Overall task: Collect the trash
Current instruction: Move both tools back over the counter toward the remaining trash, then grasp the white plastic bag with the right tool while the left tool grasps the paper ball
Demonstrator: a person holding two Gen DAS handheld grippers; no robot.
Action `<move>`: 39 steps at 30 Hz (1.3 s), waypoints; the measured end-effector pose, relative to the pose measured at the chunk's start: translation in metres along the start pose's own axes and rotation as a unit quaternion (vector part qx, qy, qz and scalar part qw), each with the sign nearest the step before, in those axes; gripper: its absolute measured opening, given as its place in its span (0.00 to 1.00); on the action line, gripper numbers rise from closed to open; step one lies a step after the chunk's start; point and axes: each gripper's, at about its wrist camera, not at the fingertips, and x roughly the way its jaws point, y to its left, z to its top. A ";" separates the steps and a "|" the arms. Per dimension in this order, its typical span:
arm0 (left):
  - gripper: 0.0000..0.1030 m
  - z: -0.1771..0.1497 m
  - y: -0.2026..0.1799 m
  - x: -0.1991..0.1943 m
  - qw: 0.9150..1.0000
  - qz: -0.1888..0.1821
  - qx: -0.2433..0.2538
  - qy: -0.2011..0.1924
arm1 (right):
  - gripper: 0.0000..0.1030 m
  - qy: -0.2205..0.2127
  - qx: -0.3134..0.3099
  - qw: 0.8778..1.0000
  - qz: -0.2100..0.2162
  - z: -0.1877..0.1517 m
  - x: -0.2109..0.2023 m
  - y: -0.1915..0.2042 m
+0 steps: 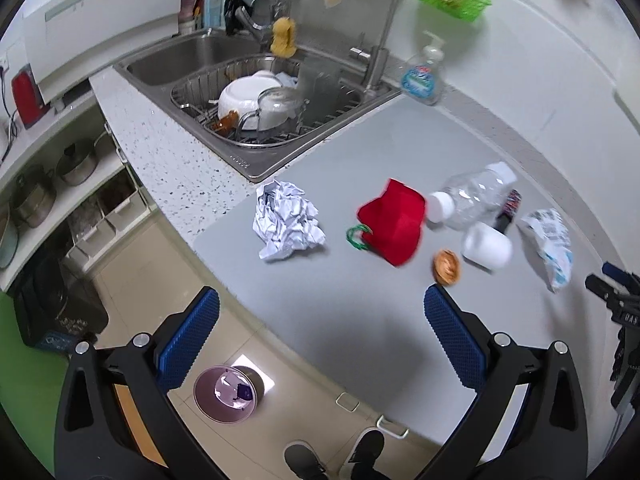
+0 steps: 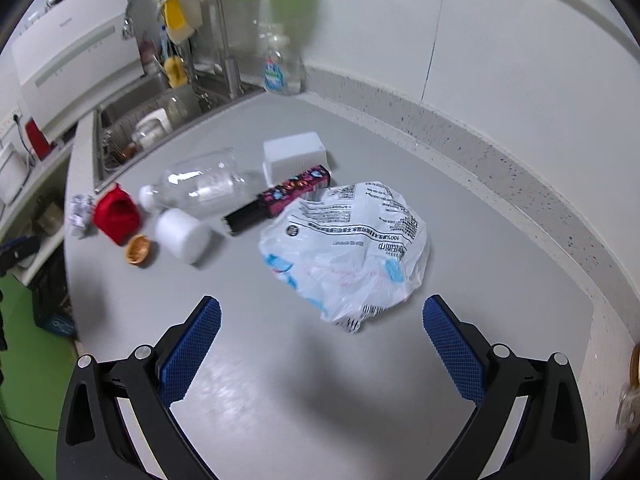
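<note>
Clear bottle [image 2: 200, 188] on its side, cap pointing left, 2 grippers [image 1: 320, 336] [image 2: 320, 336] wide open, empty

Bare grey bench [image 2: 280, 380] straight ahead of the right tool [image 2: 322, 320], both fingers spread wide, nothing between. Blocked at 12 o'clock by a crumpled printed plastic bag [image 2: 352, 248]. Beyond, at 11 o'clock: black patterned tube [image 2: 280, 196], white ribbed box [image 2: 294, 156], clear plastic bottle [image 2: 200, 184], white cup [image 2: 182, 234], packed close. Open bench ahead of the left tool [image 1: 322, 316] too; crumpled paper [image 1: 286, 220] at 11 o'clock, red cloth [image 1: 394, 220] at 1 o'clock, passable gap between.
</note>
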 end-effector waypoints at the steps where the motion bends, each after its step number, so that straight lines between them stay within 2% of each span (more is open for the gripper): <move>1: 0.97 0.004 0.001 0.006 1.000 0.003 -0.003 0.002 | 0.94 0.005 -0.003 1.000 -0.001 0.002 0.007 -0.001; 10: 0.97 0.026 0.016 0.053 0.999 0.030 -0.013 0.014 | 0.94 0.025 -0.037 0.999 -0.003 0.015 0.042 0.007; 18: 0.97 0.034 0.018 0.076 0.999 0.031 -0.013 0.020 | 0.94 0.034 -0.053 0.998 -0.016 0.019 0.062 0.012; 19: 0.97 0.035 0.018 0.078 0.999 0.031 -0.012 0.020 | 0.90 0.034 -0.054 0.998 -0.017 0.019 0.064 0.012; 20: 0.96 0.035 0.018 0.080 0.999 0.030 -0.012 0.021 | 0.74 0.035 -0.055 0.998 -0.018 0.020 0.065 0.012; 22: 0.80 0.035 0.016 0.084 0.999 0.029 -0.007 0.023 | 0.60 0.046 -0.060 0.997 -0.024 0.021 0.070 0.012; 23: 0.67 0.035 0.014 0.087 0.999 0.032 -0.001 0.029 | 0.58 0.049 -0.061 0.997 -0.023 0.020 0.072 0.012; 25: 0.58 0.035 0.014 0.091 0.999 0.033 0.000 0.034 | 0.55 0.050 -0.062 0.997 -0.021 0.020 0.073 0.011; 26: 0.47 0.035 0.014 0.093 0.999 0.033 -0.001 0.038 | 0.53 0.049 -0.061 0.997 -0.020 0.020 0.072 0.011; 27: 0.44 0.036 0.015 0.094 0.999 0.034 0.000 0.040 | 0.49 0.048 -0.061 0.997 -0.020 0.020 0.072 0.011; 29: 0.40 0.036 0.016 0.094 0.999 0.034 0.002 0.039 | 0.35 0.048 -0.063 0.997 -0.021 0.021 0.071 0.010; 32: 0.37 0.036 0.016 0.094 0.999 0.033 0.009 0.036 | 0.23 0.045 -0.062 0.997 -0.021 0.022 0.069 0.009; 35: 0.36 0.036 0.014 0.092 0.999 0.030 0.015 0.033 | 0.14 0.038 -0.056 0.997 -0.022 0.024 0.064 0.007; 39: 0.35 0.037 0.010 0.084 0.999 0.028 0.020 0.024 | 0.12 0.035 -0.046 0.998 -0.017 0.026 0.057 0.002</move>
